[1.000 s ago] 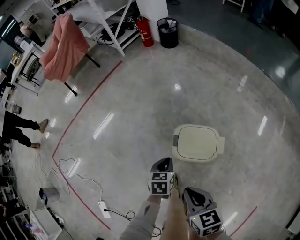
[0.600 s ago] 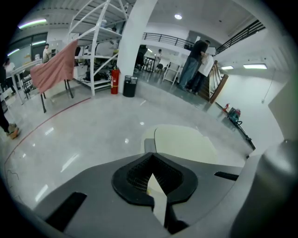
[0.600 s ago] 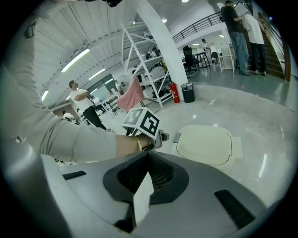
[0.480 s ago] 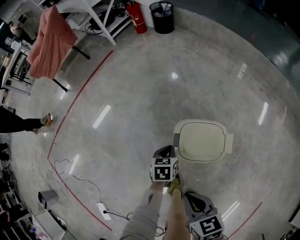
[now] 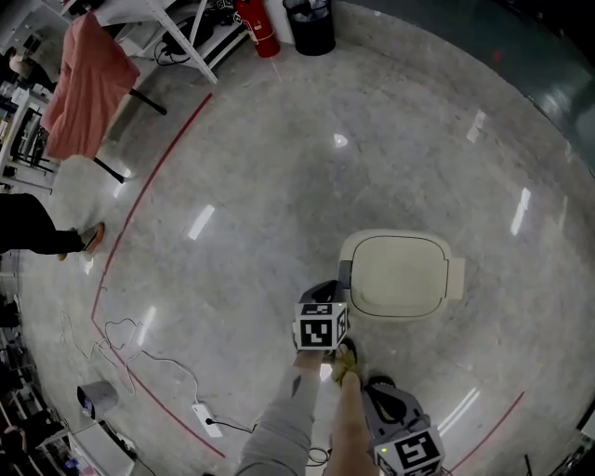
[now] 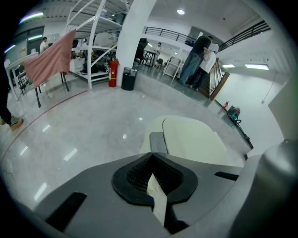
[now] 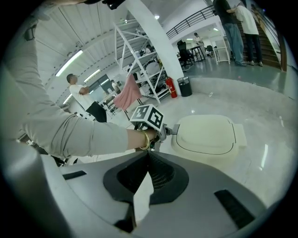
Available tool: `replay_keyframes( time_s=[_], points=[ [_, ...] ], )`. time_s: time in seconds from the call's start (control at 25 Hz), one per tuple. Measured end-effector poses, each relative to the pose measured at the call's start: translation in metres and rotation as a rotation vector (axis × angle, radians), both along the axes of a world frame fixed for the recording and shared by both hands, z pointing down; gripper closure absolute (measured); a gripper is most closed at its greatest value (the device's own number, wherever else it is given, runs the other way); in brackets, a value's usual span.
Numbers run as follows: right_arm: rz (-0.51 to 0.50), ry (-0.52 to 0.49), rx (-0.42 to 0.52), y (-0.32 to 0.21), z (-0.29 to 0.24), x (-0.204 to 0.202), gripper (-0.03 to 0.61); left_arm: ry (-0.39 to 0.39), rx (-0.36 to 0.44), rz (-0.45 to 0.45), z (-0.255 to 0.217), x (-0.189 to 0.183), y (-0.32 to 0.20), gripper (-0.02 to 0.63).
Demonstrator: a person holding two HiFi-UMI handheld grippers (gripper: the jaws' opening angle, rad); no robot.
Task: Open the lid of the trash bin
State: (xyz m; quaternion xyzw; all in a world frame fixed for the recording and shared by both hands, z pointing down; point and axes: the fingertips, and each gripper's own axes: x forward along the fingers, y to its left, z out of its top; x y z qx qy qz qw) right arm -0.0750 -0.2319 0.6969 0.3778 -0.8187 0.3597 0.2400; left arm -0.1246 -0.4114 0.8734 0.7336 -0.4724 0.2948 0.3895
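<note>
Far ahead of the left gripper [image 5: 325, 290] and off to its left, a pink cloth [image 5: 79, 84] hangs from a rack. A red line [image 5: 139, 214] curves over the grey floor on that same side. A fire extinguisher [image 5: 257, 17] and a black waste basket [image 5: 311, 17] stand far ahead of it, beside a white frame.

The left gripper is held low, with its marker cube [image 5: 321, 327] facing up. Its jaws are pressed together with nothing between them. Their tips lie just beside the grey tab [image 5: 346, 276] on the near-left edge of the trash bin [image 5: 450, 279]. Whether they touch the tab cannot be told.

The cream bin stands on the floor directly ahead of this gripper and slightly to its right. Its lid [image 5: 400, 270] lies flat and closed.

The right gripper [image 5: 379, 389] is held further back, behind and to the right of the left one, well short of the bin. Its jaws are likewise closed and empty. They point toward the bin, with the person's sleeved left arm [image 7: 70, 135] crossing in front of them.
</note>
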Motion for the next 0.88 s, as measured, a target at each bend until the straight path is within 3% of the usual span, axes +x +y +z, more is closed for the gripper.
replay_keyframes(
  time_s=[0.24, 0.68, 0.88],
  points=[
    [0.004, -0.012, 0.004, 0.0, -0.002, -0.004, 0.574, -0.009, -0.004, 0.025, 0.004, -0.001, -0.001, 0.611],
    [0.009, -0.011, 0.011, 0.0, -0.003, -0.007, 0.574, 0.016, -0.003, -0.043, 0.003, -0.003, -0.001, 0.611],
    [0.012, -0.01, 0.033, -0.002, -0.015, -0.002, 0.574, 0.014, -0.047, -0.065, -0.002, 0.0, 0.006, 0.611]
  ],
)
